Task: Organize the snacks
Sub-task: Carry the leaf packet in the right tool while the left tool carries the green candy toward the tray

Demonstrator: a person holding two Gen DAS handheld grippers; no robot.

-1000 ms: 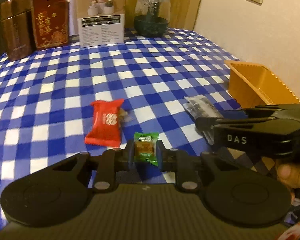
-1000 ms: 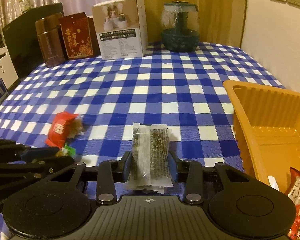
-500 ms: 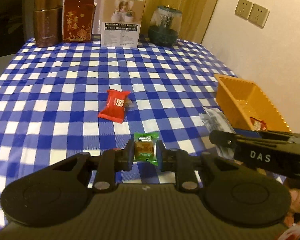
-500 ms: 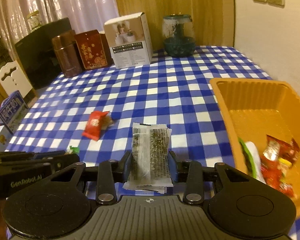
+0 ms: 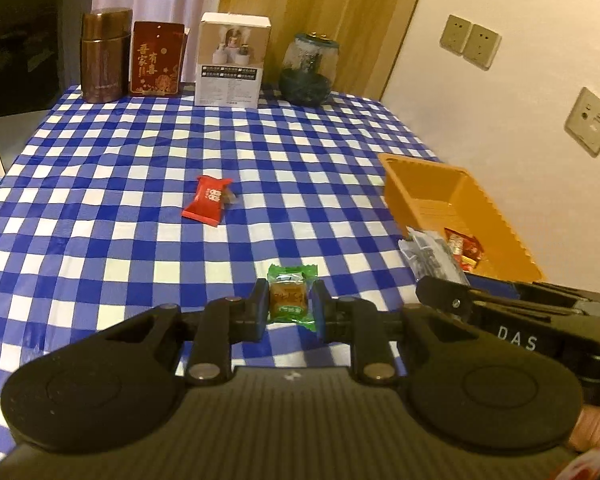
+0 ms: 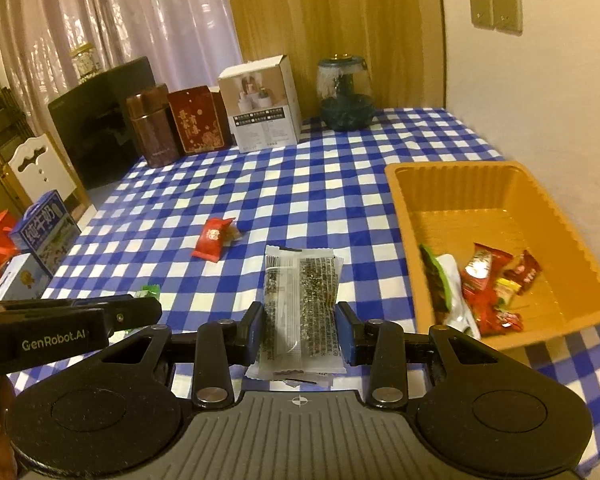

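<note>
We pinch the light, crinkly green candy [image 5: 291, 298] in our left gripper [image 5: 290, 309] and the slippery seaweed packet [image 6: 302, 300] mid-body in our right gripper [image 6: 300, 330].

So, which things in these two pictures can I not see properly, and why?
- Clear dark packet: print too small to read in the right wrist view; its lower end is hidden behind the right gripper.
- Snacks in the orange tray: piled together, so the count is unclear; in the left wrist view the packet covers some.
- Green snack: label blurred in the left gripper.
</note>
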